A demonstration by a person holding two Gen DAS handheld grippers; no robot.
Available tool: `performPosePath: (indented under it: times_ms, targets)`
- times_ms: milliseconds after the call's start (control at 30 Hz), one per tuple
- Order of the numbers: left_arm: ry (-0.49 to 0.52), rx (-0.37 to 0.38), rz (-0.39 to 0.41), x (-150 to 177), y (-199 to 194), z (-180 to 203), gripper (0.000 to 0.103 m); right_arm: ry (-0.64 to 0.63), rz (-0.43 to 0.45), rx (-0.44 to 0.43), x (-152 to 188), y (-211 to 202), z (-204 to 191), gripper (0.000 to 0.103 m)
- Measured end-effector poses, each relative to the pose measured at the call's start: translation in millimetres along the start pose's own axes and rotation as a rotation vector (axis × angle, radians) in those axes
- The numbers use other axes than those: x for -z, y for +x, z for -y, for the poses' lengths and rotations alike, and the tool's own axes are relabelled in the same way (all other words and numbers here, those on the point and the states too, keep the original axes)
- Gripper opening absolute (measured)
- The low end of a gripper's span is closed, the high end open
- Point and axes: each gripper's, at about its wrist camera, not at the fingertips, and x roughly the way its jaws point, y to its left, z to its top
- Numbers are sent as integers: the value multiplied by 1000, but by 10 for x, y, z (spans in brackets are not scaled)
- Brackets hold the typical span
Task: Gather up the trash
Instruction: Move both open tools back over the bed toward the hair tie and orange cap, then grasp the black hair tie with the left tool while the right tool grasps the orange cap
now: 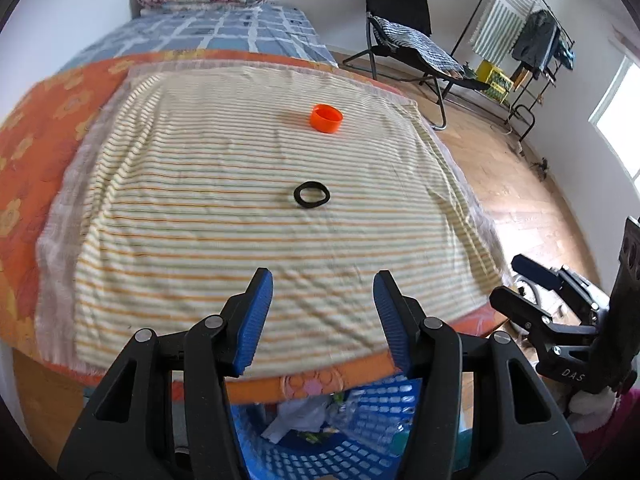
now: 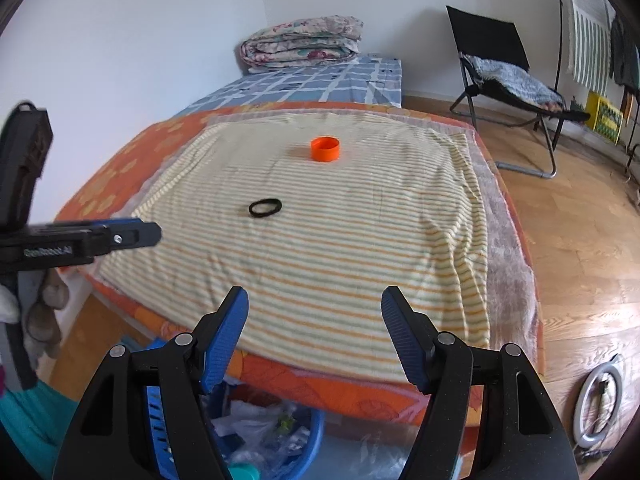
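Note:
An orange bottle cap [image 1: 326, 117] lies on the striped cloth [image 1: 200, 208] on the bed, far side. A black hair band [image 1: 311, 195] lies nearer, mid-cloth. Both show in the right wrist view too: the cap [image 2: 325, 149] and the band [image 2: 265, 207]. A blue basket [image 1: 352, 436] holding plastic trash stands on the floor below the bed's near edge; it also shows in the right wrist view [image 2: 308, 436]. My left gripper [image 1: 323, 280] is open and empty above the bed's near edge. My right gripper [image 2: 315, 294] is open and empty, to the right of the left one.
A folded quilt [image 2: 302, 46] lies at the bed's far end. A black folding chair [image 2: 508, 80] and a clothes rack [image 1: 524, 36] stand on the wooden floor to the right. A ring light [image 2: 600, 400] lies on the floor.

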Motion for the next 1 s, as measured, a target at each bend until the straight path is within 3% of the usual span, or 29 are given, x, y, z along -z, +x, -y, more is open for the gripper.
performPosePath:
  times_ms: [233, 667, 900, 1000]
  targets:
    - [-35, 19, -37, -229, 294, -67, 33, 65, 1, -61, -391, 253, 130, 71]
    - [-57, 2, -87, -576, 913, -136, 26, 180, -55, -175, -1071, 1020, 360, 71]
    - [-30, -22, -111, -664, 1201, -193, 26, 156, -65, -121, -1282, 1431, 385, 71]
    - [-3, -26, -125, -676, 1290, -173, 20, 167, -65, -118, -1341, 1562, 395, 71]
